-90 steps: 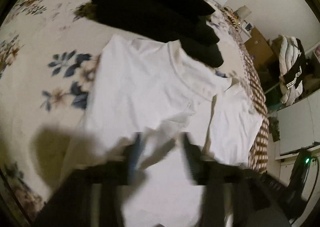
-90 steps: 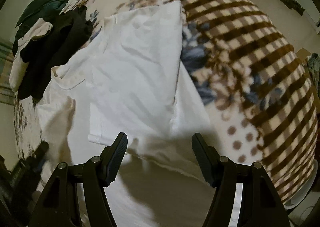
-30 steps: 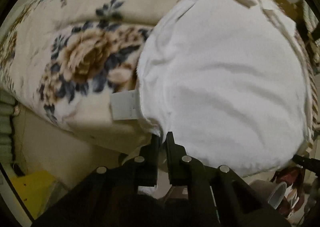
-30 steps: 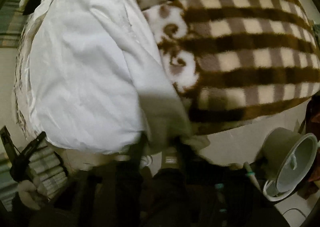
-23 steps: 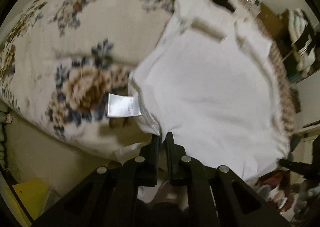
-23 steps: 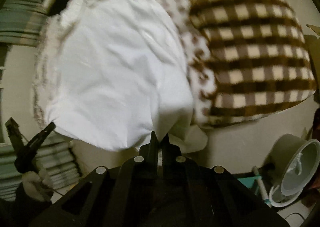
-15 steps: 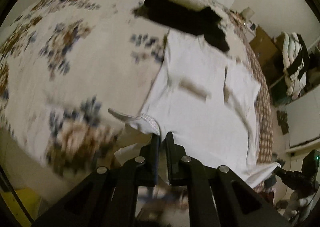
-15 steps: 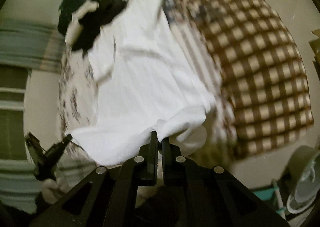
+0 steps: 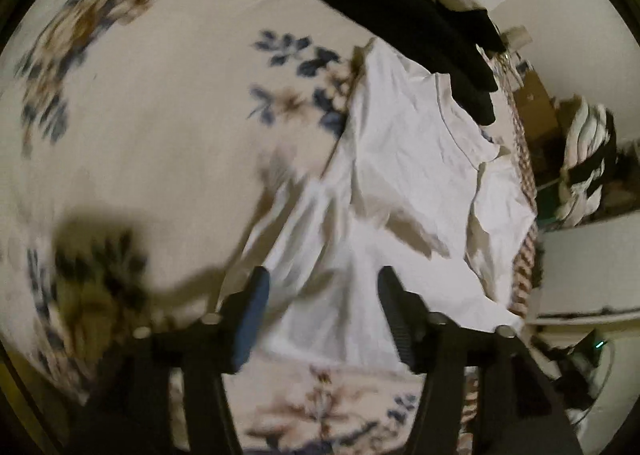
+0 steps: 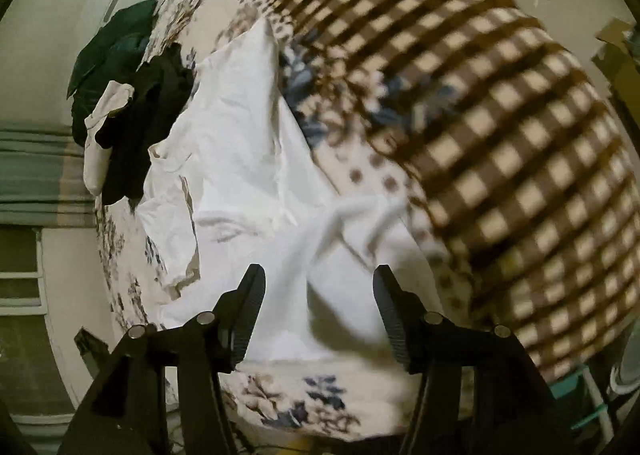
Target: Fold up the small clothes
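Shirt lies rumpled on the blanket, dark clothes at one o'clock. Left gripper and right gripper are both opening, jaws apart over its hem, gripping nothing. No readable writing.

White T-shirt: thin matt woven-look cloth, creased. Floral cream blanket: soft, fuzzy fleece, matt; brown-checked section same nap. Black garment: matt cloth. Gripper fingers: black matt plastic, ribbed pads, shiny metal pivot pins.
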The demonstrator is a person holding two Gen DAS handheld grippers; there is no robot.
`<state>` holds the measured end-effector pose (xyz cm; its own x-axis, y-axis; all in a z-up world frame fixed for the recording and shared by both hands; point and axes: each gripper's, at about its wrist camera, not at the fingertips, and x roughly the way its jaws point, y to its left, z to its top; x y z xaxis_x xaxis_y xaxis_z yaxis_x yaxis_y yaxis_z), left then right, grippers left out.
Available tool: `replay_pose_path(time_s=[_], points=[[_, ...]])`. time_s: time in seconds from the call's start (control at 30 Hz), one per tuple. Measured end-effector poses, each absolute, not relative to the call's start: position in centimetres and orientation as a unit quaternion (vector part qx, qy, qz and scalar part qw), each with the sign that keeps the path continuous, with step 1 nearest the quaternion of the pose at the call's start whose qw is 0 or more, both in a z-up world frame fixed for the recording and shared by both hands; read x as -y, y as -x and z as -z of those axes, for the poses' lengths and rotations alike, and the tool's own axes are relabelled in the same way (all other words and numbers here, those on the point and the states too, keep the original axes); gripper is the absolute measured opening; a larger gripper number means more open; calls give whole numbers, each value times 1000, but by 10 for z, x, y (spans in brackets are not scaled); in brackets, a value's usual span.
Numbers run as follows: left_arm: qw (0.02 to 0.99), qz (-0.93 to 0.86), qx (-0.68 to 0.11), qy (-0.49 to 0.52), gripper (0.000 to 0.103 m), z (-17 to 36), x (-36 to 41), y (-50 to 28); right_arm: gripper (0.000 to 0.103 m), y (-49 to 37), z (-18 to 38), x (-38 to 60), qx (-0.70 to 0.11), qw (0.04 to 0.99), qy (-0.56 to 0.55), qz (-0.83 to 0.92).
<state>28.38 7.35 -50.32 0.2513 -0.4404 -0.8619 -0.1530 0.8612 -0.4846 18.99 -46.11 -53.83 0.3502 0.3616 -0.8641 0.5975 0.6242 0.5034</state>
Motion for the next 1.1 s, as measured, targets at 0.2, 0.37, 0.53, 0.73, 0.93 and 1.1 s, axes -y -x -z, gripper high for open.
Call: replay_pose_path(time_s=[0.2,0.37,0.53,0.73,0.93,1.1], points=[[716,87,-632,283,56,524,-69,-269,59,-146,569,449,-567,669,-464,125],[723,63,-638,257,56,540,-60,-279,59,-146,600,438,-561,653,-490,136],[729,36,-626,274,55,532,-76,-273,35,-156,598,427,-559,669,-472,133],[728,3,-623,286,55,539,-91,-265,35,-159,603,421,-571,662,-469,127],[763,11,-585,276,4,535,-82,-276,10,-160,605,421,-553,670,-478,132],[793,22,-552,258,3,501,-72,-265,5,-160,589,414,-549,690,-452,135]])
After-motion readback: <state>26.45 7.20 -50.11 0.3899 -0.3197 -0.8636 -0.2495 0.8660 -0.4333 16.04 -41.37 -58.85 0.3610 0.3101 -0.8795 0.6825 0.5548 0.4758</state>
